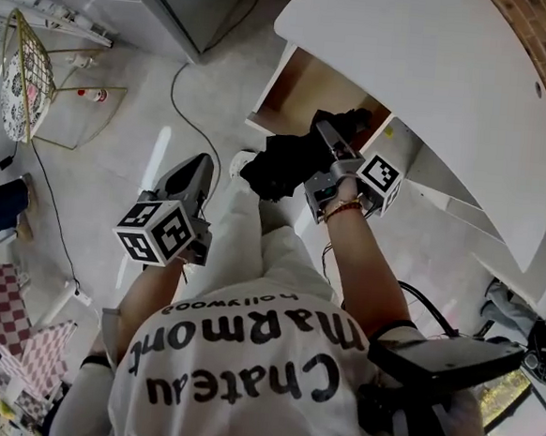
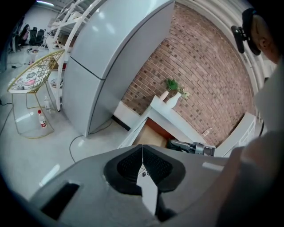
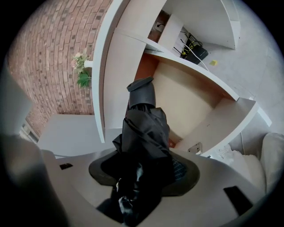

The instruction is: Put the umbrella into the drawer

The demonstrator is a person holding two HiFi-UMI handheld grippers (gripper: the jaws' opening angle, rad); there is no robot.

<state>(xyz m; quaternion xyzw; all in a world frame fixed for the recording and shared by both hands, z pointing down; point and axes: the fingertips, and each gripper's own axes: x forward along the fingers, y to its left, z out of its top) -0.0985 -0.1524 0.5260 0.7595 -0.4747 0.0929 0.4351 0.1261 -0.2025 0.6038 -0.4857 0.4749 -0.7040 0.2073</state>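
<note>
At the open drawer (image 1: 297,87), the right hand-held gripper (image 1: 325,136) is clamping the umbrella (image 1: 279,166), aiming it inside; the left hand-held gripper (image 1: 199,166) is hanging closed, empty.

T-shirt (image 1: 242,370): "Chateau Marmont" + sm. "hollywood", upside down. No other txt.
</note>
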